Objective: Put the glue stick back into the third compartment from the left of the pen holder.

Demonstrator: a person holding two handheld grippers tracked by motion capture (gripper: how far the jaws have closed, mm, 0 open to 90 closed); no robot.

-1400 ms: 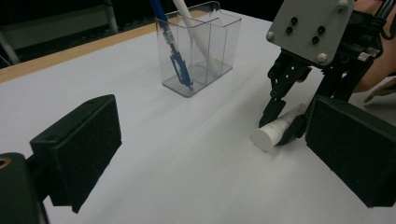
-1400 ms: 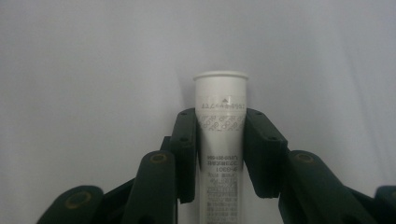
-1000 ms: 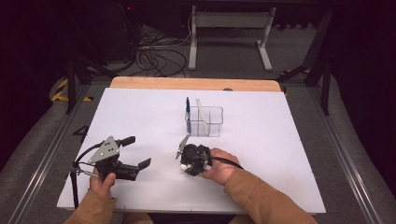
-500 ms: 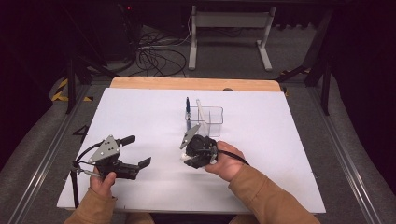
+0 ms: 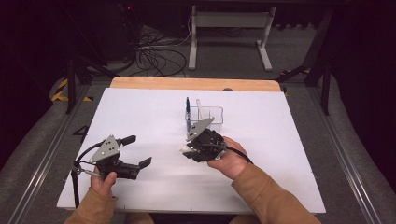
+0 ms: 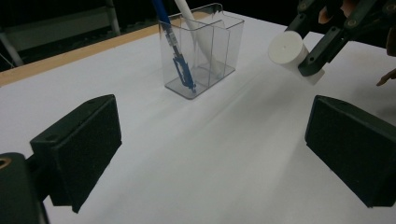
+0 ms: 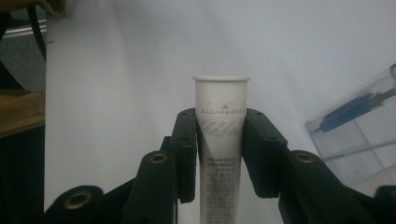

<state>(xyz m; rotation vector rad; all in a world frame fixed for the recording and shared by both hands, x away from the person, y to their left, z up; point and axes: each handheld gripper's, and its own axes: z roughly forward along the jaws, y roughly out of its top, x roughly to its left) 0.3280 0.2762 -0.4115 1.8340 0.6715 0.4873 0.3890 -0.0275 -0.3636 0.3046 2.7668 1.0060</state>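
While I hold both tools over the white worktop, the biggest thing on it is the clear holder, standing upright toward the far middle and split into compartments. From the left gripper view, a blue pen leans in its left compartment and a white stick leans in the one beside it. My left gripper sits near the front left corner, well apart from the holder, its jaws spread wide with nothing between them. My right gripper is just in front of the holder, lifted clear of the worktop. Its jaws are drawn in narrow and pinch a white tube with grey print on it. The tube's flat round cap end sticks out past the jaws, and the tube touches nothing but the pads
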